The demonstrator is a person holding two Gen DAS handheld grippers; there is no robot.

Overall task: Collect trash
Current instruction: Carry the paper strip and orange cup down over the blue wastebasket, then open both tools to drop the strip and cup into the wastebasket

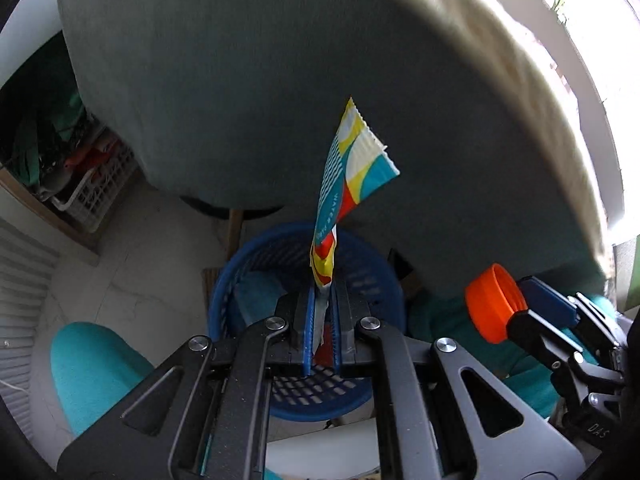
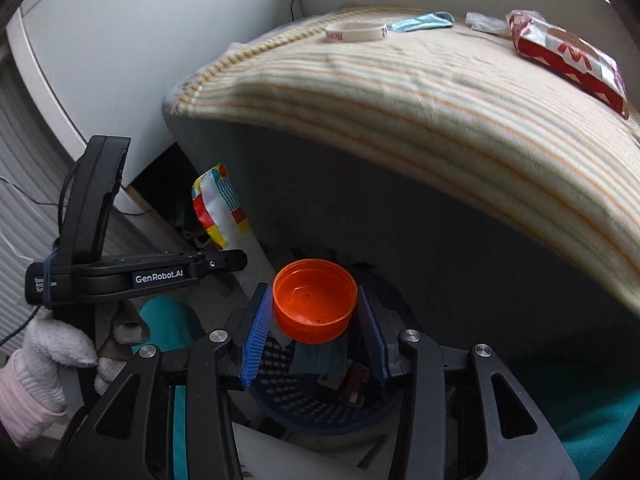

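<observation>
The left gripper (image 1: 322, 316) pinches the light, limp, slippery sachet wrapper (image 1: 348, 184) by its end, the right gripper (image 2: 316, 312) clamps the stiff orange cap (image 2: 314, 300) across its rim, both above the blue basket (image 1: 360, 276)

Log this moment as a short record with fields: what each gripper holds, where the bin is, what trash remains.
left gripper: shut on colourful wrapper
right gripper: shut on orange cap, open side toward the camera
blue basket: on the floor, below both grippers, some items already inside
left on striped blanket: red-white packet, face mask, wristband
</observation>
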